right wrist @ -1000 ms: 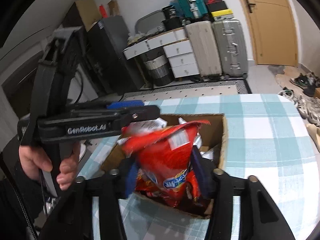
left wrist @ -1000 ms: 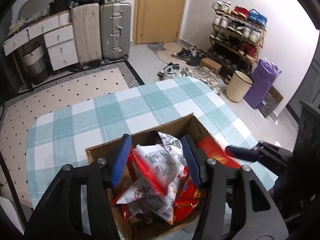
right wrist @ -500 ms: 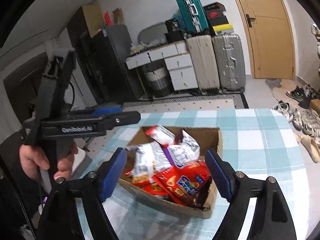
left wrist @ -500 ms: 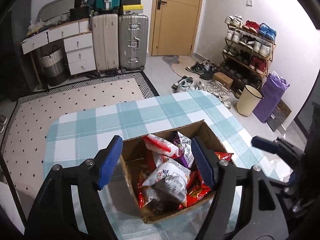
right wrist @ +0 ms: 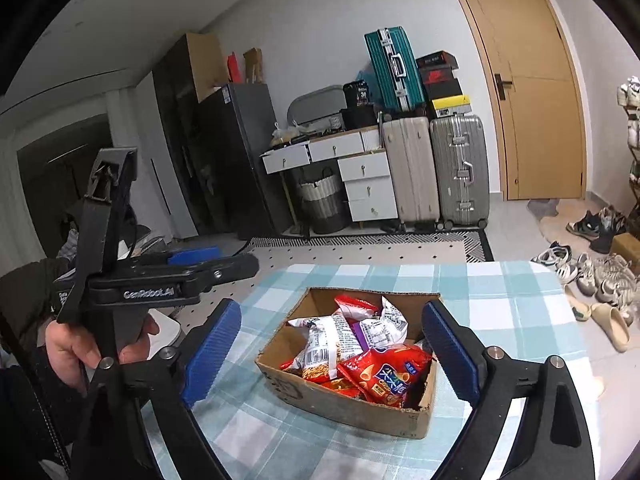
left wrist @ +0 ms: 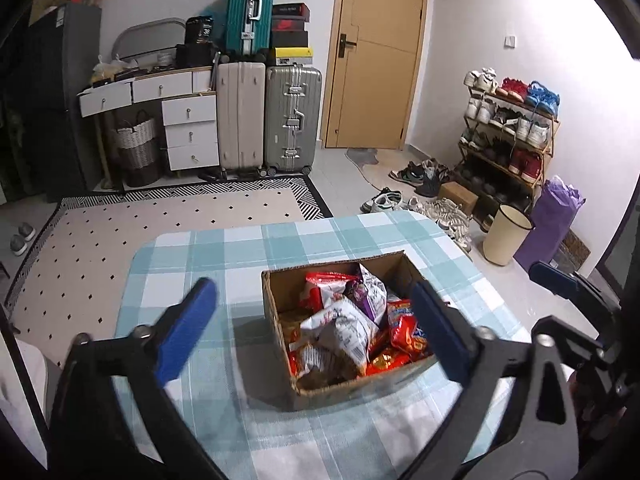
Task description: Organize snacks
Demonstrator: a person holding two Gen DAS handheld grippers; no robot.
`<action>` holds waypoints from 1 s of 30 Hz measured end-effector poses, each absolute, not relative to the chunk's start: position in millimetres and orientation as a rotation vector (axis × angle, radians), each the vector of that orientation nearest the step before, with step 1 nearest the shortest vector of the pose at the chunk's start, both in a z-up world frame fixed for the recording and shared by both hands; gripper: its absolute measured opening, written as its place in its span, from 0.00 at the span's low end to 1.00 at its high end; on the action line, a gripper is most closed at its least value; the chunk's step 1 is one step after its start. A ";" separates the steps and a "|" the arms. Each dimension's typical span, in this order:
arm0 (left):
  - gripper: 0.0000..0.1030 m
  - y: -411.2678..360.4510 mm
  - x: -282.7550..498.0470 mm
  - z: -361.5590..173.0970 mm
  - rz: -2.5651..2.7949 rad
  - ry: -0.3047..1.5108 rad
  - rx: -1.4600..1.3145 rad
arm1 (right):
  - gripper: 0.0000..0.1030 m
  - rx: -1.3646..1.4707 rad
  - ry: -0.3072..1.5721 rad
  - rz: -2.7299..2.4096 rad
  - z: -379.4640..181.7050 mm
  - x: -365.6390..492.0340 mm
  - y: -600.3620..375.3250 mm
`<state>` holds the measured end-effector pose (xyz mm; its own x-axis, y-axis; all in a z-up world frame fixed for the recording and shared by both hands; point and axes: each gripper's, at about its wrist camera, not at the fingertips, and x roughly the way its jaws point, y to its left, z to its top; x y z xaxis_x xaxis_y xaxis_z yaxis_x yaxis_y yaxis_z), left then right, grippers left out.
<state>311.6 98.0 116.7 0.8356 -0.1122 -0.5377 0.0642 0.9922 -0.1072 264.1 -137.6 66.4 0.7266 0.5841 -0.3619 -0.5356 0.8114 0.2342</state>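
A brown cardboard box (left wrist: 280, 324) (right wrist: 344, 400) stands on the checked table and holds several snack bags. A white bag (left wrist: 340, 328) (right wrist: 320, 336), a purple and white bag (left wrist: 370, 294) and a red bag (right wrist: 384, 372) lie on top. My left gripper (left wrist: 316, 328) is open and empty, raised above and behind the box. My right gripper (right wrist: 332, 352) is open and empty, also raised above the box. The left gripper shows in the right wrist view (right wrist: 192, 266), held by a hand at the left.
The table has a blue and white checked cloth (left wrist: 240, 248) (right wrist: 500, 292). Beyond it are a dotted rug (left wrist: 140, 220), suitcases (left wrist: 292, 116), white drawers (left wrist: 188, 128), a door, a shoe rack (left wrist: 508, 132), a cream bin (left wrist: 506, 234) and loose shoes on the floor.
Both grippers let go of their snack bags into the box, opened wide and pulled up and back. The box now looks smaller and farther away in both views.
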 end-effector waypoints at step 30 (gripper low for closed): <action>0.99 103.9 194.0 4.0 0.014 0.434 -0.132 | 0.99 0.055 0.295 0.435 -15.7 181.6 -187.0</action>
